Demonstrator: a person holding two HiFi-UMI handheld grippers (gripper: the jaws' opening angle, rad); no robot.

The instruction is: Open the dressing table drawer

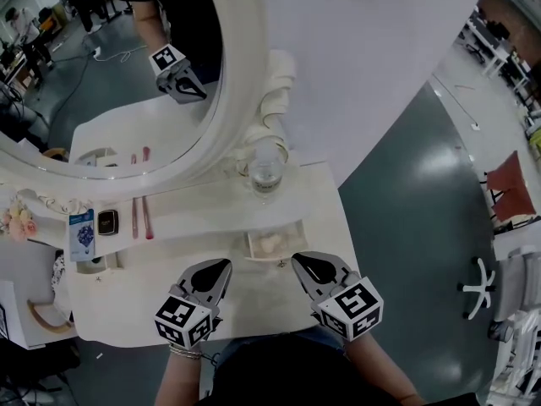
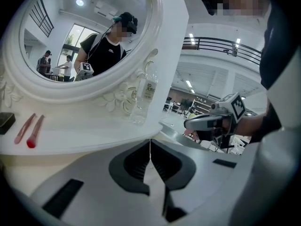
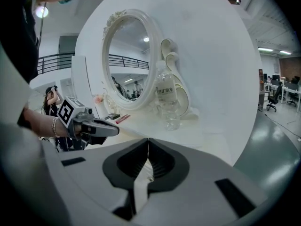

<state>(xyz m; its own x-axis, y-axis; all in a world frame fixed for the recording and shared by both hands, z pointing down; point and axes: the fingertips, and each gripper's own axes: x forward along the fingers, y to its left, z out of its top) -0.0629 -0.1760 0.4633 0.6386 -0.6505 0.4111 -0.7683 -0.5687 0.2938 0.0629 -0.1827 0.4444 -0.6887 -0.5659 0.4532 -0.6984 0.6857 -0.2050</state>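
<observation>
Head view looked down on the white table (image 1: 127,299) with its small drawer (image 1: 272,244) pulled open, something pale inside, just ahead of and between the two grippers. The left gripper (image 1: 222,265) had its jaws pressed together on nothing, and its own view showed the same. The right gripper (image 1: 298,261) was no different, jaws closed and empty. Neither one was touching the drawer. A water bottle (image 1: 265,174) stood by the oval mirror (image 1: 241,100), and two pink sticks (image 1: 140,216) lay on the shelf.
</observation>
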